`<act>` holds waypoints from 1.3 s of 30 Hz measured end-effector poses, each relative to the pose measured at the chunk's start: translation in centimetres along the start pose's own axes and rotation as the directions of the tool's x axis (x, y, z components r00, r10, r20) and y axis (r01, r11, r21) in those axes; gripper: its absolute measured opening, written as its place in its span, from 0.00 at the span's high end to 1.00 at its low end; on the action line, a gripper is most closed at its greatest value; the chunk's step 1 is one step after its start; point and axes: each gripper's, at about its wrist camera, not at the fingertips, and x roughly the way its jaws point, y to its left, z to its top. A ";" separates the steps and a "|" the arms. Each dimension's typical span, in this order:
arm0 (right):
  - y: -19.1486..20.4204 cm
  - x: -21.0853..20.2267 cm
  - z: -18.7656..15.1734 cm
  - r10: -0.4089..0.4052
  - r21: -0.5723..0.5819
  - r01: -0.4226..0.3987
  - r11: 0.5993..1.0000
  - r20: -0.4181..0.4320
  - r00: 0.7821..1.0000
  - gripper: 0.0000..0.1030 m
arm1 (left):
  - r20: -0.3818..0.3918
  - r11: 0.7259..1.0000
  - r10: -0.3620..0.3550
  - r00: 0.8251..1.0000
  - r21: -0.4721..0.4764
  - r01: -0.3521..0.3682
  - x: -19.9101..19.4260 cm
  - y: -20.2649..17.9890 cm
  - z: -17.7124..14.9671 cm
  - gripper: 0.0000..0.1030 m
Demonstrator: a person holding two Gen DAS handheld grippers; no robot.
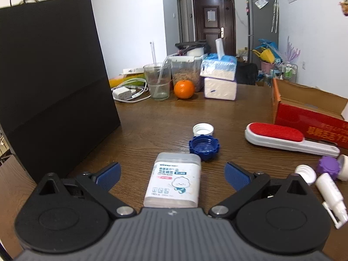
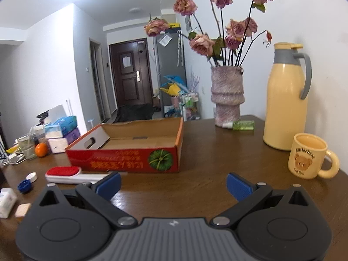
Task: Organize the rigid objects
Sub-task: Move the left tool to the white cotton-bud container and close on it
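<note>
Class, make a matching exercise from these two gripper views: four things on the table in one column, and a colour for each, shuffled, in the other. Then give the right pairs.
Things:
1. lint brush pad
2. scalloped cap
3. thermos jug
4. paper bag

Colours:
A. black
B. pale yellow
C. red
D. blue

Pairs: 1-C, 2-D, 3-B, 4-A
</note>
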 end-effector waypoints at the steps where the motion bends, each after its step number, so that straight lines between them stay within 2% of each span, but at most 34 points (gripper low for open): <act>1: -0.1 0.3 0.2 -0.007 -0.004 0.007 1.000 0.006 1.000 0.00 | -0.006 1.000 0.005 1.000 -0.001 -0.005 0.5 0.1 0.0 0.00; 12: -2.8 3.9 2.4 -0.078 0.002 0.078 0.997 0.021 0.997 0.00 | -0.089 0.999 0.039 0.995 -0.029 -0.041 5.3 1.1 0.2 0.00; 20: -4.5 6.3 5.1 -0.121 -0.012 0.122 0.992 0.029 0.992 0.00 | -0.099 1.000 0.004 0.995 -0.017 -0.006 5.9 0.6 0.0 0.00; 24: -5.3 7.6 6.1 -0.142 -0.010 0.142 0.990 0.022 0.990 0.00 | -0.104 1.000 0.016 0.994 -0.014 -0.018 6.1 0.3 0.0 0.01; 31: -6.8 10.1 7.3 -0.158 0.004 0.158 0.987 0.006 0.987 0.00 | -0.155 1.000 0.007 0.988 -0.026 -0.011 7.1 -0.1 -0.1 0.22; 39: -8.1 12.8 8.6 -0.154 0.016 0.154 0.988 -0.011 0.988 0.00 | -0.203 0.999 -0.010 0.979 -0.049 0.000 8.3 -0.4 -0.4 0.32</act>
